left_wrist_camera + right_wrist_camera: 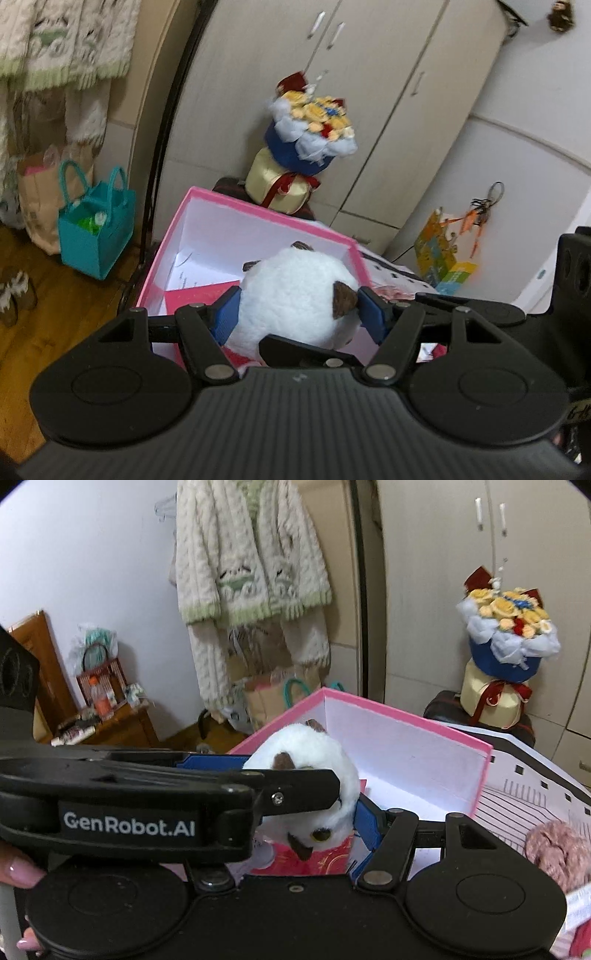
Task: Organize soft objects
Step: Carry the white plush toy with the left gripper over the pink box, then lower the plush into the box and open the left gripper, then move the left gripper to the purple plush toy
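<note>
A white plush toy (295,295) with brown ears and a red outfit is held over the open pink box (258,218). My left gripper (299,314) is shut on the toy's head, a blue pad on each side. In the right wrist view the same plush toy (314,771) sits between the blue pads of my right gripper (306,812), which is shut on its body near the pink box (406,712). The left gripper's black arm crosses that view and hides my right gripper's left finger. A pink knitted soft item (557,853) lies at the right edge.
A flower bouquet (314,125) stands on a cream gift box (277,184) behind the pink box. A teal bag (96,229) sits on the wooden floor at left. A knitted cardigan (251,554) hangs on the wall. Wardrobe doors (369,92) stand behind.
</note>
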The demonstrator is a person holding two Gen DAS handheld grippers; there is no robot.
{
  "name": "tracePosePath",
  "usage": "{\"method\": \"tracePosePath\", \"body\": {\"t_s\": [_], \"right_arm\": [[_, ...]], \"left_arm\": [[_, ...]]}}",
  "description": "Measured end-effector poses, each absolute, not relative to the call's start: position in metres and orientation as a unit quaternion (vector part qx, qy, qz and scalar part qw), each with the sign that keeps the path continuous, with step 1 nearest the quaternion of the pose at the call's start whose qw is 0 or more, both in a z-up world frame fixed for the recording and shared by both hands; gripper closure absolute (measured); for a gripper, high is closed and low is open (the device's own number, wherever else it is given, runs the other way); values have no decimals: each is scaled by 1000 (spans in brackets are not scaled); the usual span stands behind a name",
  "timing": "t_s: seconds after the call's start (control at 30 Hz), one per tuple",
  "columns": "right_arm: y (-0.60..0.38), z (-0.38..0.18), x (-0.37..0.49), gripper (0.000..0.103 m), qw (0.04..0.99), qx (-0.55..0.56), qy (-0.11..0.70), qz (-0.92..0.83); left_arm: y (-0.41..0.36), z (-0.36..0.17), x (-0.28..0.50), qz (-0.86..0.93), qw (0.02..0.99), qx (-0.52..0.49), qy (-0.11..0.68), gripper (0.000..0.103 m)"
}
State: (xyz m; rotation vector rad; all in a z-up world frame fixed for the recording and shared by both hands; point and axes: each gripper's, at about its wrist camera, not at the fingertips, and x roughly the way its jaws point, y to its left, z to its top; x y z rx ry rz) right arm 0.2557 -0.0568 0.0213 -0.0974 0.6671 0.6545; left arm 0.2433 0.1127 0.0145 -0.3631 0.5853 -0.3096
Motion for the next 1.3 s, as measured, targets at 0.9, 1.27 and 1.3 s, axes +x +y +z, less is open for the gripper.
{"method": "tracePosePath", "body": {"t_s": [0.9,1.27,1.3], "right_arm": [[-43,21,232,24,887,-157,321,294],[-65,51,167,23,899,-159,282,294],[-68,54,162,23,901,-158,280,293]], "left_arm": [[104,33,205,-123,953,-72,266,33],[92,66,147,-134,963,-35,232,32],[91,69,142,-136,964,-32,228,32]]}}
